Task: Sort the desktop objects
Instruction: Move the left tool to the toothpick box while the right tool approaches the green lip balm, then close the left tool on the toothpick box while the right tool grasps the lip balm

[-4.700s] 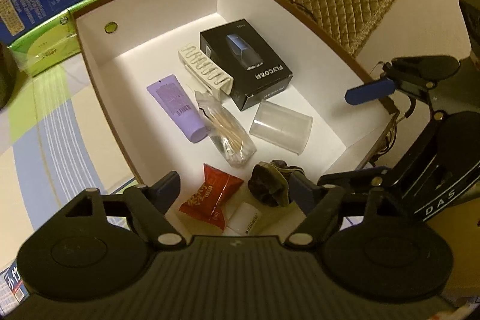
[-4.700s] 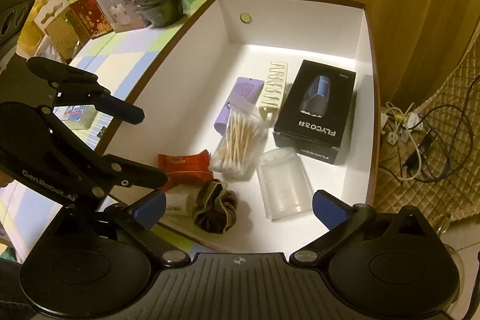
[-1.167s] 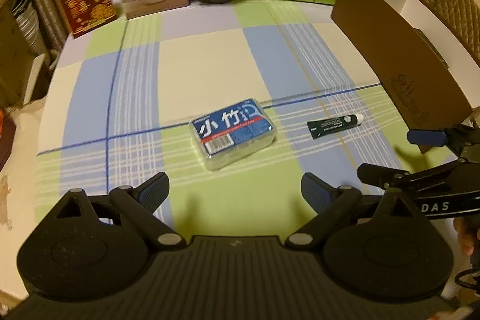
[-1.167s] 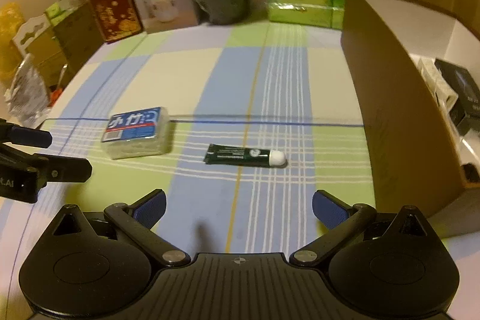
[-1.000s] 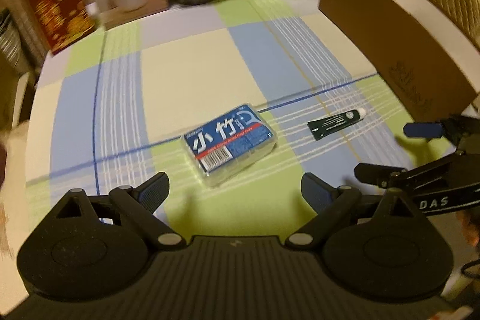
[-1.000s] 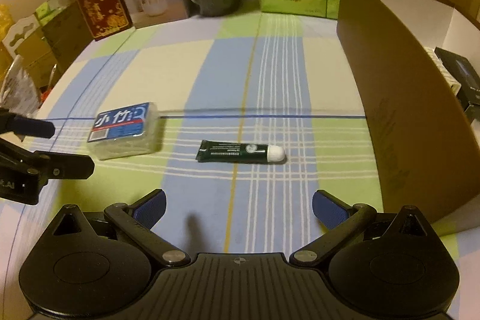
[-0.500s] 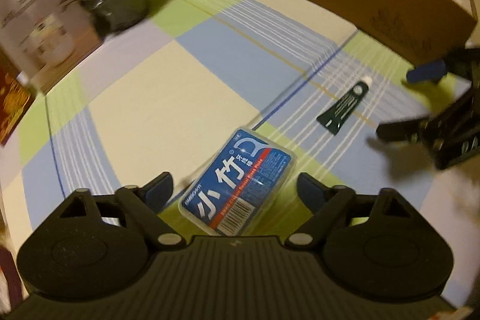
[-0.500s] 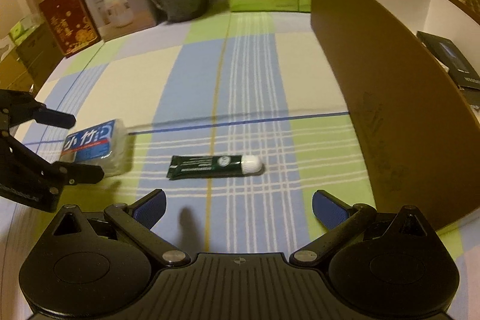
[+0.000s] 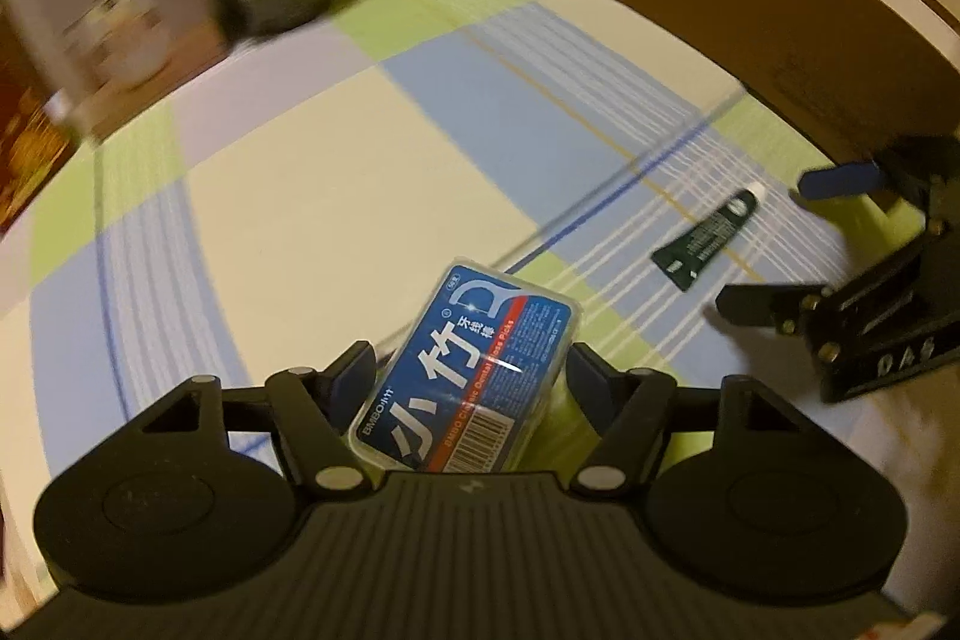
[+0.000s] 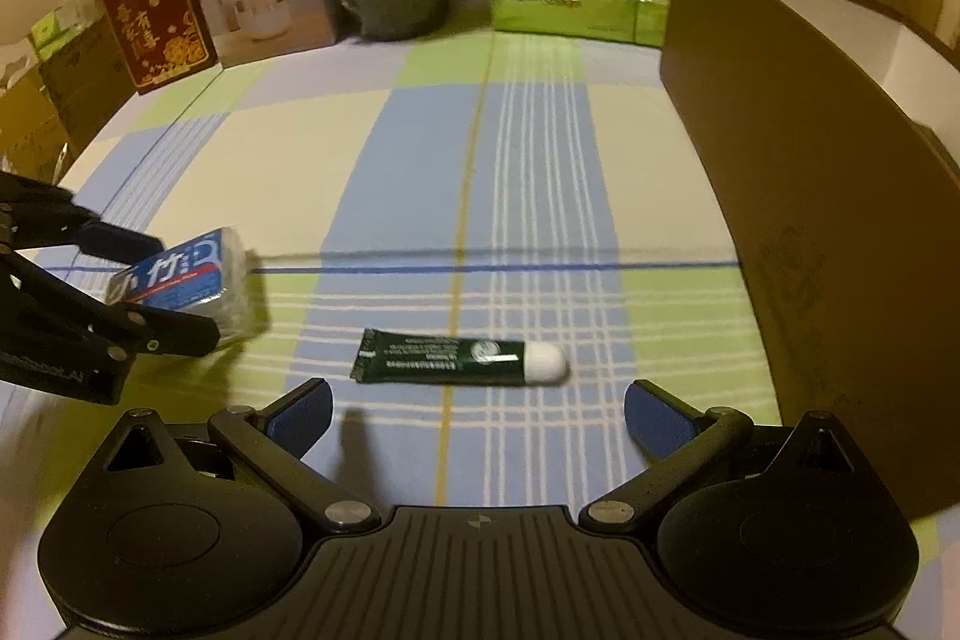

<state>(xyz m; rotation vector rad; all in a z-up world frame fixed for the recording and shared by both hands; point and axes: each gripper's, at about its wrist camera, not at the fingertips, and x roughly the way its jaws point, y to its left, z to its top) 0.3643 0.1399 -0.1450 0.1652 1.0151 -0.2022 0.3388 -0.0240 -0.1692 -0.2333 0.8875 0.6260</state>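
Two grippers: we have the left gripper (image 9: 471, 379) closing around the floss-pick box (image 9: 474, 370), and the right gripper (image 10: 477, 409) spread wide with nothing between its pads.
Left grip: the box sits between both pads, its left edge at the left pad; we cannot tell whether the right pad presses yet.
Doing it well: we judge the squeeze should land on the long side walls, near the middle, so the box does not twist out.
Box axis: its long side runs away from us, tipped to the right.
Tube: the green tube (image 10: 459, 357) lies flat on the checked tablecloth (image 10: 420, 148), just ahead of the right gripper, white cap toward the brown box (image 10: 798, 196).
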